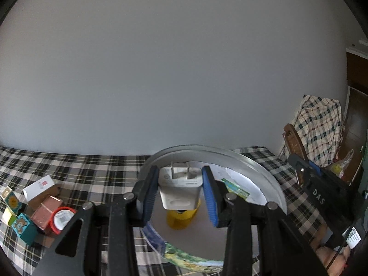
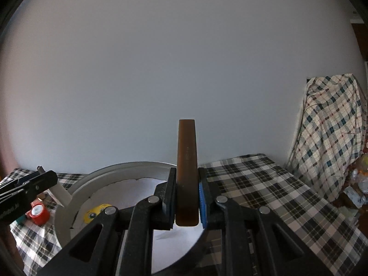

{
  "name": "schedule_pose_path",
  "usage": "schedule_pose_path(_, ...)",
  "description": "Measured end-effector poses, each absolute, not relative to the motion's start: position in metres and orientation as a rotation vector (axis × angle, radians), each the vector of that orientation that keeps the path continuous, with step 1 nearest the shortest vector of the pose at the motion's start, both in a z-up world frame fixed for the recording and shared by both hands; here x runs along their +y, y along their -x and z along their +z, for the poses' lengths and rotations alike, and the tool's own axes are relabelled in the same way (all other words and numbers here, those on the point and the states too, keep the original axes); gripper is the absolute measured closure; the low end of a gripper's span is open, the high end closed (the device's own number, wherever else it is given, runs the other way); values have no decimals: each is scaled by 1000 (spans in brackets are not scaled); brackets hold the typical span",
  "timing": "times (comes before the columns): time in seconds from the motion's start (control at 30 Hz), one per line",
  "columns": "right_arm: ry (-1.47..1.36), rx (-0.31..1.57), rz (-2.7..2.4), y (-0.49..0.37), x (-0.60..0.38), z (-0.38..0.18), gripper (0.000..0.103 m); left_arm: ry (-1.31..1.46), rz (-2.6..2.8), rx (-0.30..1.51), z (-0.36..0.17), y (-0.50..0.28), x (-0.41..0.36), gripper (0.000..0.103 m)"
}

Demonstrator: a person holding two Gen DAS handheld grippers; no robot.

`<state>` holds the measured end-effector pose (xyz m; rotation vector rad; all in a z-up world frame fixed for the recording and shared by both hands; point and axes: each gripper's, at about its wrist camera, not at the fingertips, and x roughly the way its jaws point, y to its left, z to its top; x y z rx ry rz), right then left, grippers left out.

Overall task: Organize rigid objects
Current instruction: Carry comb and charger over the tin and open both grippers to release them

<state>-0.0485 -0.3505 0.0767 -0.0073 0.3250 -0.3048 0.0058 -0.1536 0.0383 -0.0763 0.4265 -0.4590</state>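
My left gripper (image 1: 180,181) is shut on a white plug adapter (image 1: 179,191) with two metal prongs, held above a round silver tray (image 1: 264,172). A yellow toy (image 1: 181,219) lies in the tray under it, also visible in the right wrist view (image 2: 96,212). My right gripper (image 2: 186,191) is shut on a flat brown bar (image 2: 186,161) that stands upright over the tray's (image 2: 69,197) right rim. The right gripper also shows at the right of the left wrist view (image 1: 299,168), and the left gripper at the left of the right wrist view (image 2: 41,172).
A pile of small items lies left of the tray on the plaid cloth (image 1: 92,170): a white box (image 1: 38,187), a copper box (image 1: 46,211), a red-rimmed lid (image 1: 62,219), picture blocks (image 1: 21,226). A plaid-covered chair (image 2: 333,133) stands at the right. A grey wall is behind.
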Motion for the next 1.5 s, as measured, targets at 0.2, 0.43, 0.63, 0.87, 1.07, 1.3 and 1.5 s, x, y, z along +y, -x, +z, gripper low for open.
schedule_pose_path(0.2,1,331,-322,45,-359,78,85,66,-467,445,35,-10,-168,66)
schedule_pose_path(0.43,7,361,-329,35,-367,73,85,37,-477,464,30,-12,-191,66)
schedule_pose_path(0.63,41,412,-332,20,-365,63,85,0,-476,510,22,-16,-209,66)
schedule_pose_path(0.87,62,482,-344,0,-373,50,85,-47,-453,578,9,-25,-224,66)
schedule_pose_path(1.07,70,535,-343,-13,-379,41,85,-83,-444,574,7,-26,-234,66)
schedule_pose_path(1.3,81,583,-302,-23,-375,32,85,-141,-435,587,6,-37,-247,55)
schedule_pose_path(1.5,40,572,-271,-21,-378,33,60,-91,-329,588,9,-40,-232,4)
